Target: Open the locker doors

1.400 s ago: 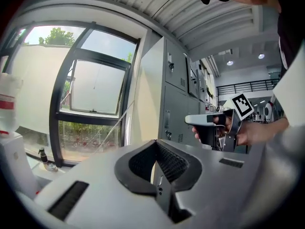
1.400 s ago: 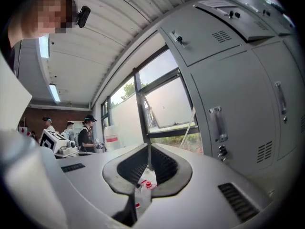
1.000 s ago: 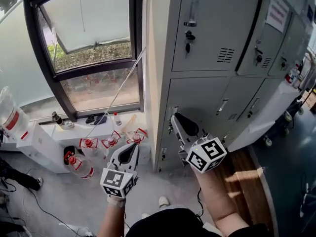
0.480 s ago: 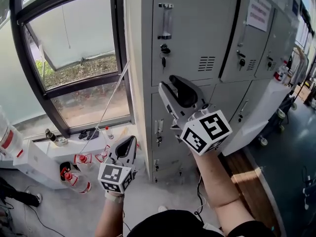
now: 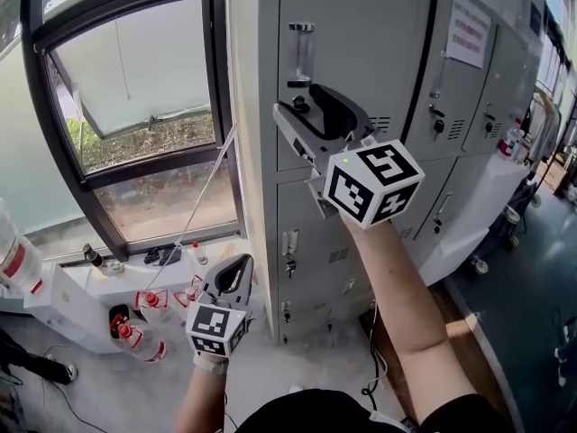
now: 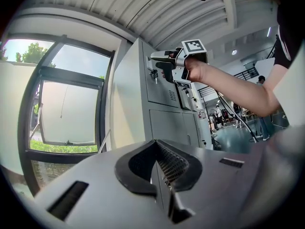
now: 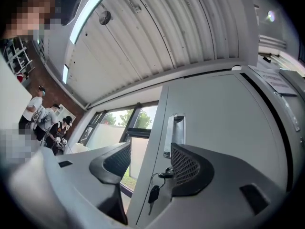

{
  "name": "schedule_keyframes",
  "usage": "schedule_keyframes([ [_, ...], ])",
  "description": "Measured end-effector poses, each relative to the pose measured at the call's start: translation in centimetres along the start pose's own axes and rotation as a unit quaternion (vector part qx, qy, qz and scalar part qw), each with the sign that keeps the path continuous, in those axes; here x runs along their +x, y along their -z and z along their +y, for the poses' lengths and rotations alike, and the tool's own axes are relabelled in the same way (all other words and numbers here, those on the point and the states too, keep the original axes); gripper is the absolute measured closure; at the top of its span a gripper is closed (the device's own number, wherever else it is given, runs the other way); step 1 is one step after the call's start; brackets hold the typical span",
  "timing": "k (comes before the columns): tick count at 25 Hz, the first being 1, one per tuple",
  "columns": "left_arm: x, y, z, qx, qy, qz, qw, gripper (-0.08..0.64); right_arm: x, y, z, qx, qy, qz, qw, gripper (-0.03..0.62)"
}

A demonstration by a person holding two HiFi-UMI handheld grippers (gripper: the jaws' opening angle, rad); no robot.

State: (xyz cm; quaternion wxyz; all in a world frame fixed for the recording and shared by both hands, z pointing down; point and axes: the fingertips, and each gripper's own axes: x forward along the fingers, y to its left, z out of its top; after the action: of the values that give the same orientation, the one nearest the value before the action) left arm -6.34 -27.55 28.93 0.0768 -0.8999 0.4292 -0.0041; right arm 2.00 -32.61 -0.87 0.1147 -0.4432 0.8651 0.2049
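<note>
the right gripper (image 5: 302, 106) is raised at about 12 o'clock in the head view, close in front of the upper locker door (image 5: 361, 34) of the grey end column. its jaws have just been opening and now stand wide apart, with nothing pressed between the pads. in the right gripper view (image 7: 150, 151) the gap frames the door's lock with a key (image 7: 153, 193) hanging from it on a ring. the upright clear handle (image 7: 175, 135) sits just above, at 12 o'clock from the key. the door lies flush with its frame, closed. the lower locker door (image 5: 334, 233) beneath it, at 6 o'clock from the gripper, is also closed. the left gripper (image 5: 236, 264) hangs low at about 7 o'clock in the head view, well apart from the lockers. its jaws are pressed together on nothing, as the left gripper view (image 6: 157, 159) shows. at 10 o'clock a dark-framed window (image 5: 135, 106) fills the wall. below it, at 8 o'clock, red-capped bottles (image 5: 149, 300) stand on the floor (image 5: 108, 386). a paper notice (image 5: 469, 30) is stuck to a locker door at 2 o'clock.
</note>
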Motion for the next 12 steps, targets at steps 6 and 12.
schedule_keyframes([
  [6,-0.6,0.2,0.8,-0.001,-0.005,-0.001,1.0,0.542,2.6,-0.2,-1.1,-0.009,0.003,0.029,1.0,0.316],
  [12,-1.4,0.4,1.1,-0.012,-0.005,-0.003,0.9999,0.541,4.4,0.2,-1.5,-0.019,0.003,0.071,0.997,0.316],
])
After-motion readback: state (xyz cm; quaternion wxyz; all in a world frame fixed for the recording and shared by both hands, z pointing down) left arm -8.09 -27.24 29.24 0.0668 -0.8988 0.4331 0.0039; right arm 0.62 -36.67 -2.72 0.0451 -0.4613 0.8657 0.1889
